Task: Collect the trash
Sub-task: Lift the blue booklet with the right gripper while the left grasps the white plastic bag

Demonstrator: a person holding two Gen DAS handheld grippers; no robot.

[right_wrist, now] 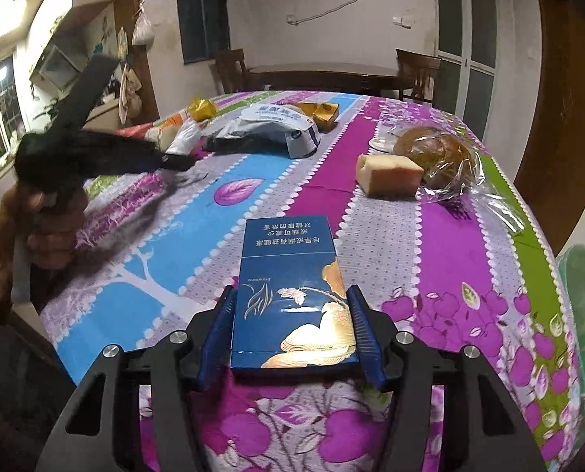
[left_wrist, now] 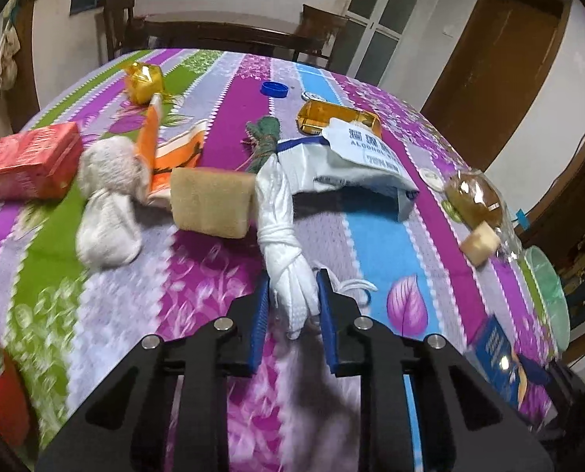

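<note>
The left hand-held gripper (left_wrist: 292,306) clamps a knotted white mask (left_wrist: 282,236) above the striped tablecloth (left_wrist: 379,244).

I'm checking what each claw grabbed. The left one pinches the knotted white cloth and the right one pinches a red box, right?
Not quite. The right gripper pinches a dark blue cardboard box with gold print, not a red one; the right wrist view shows it. The left gripper does pinch the knotted white cloth.
</note>
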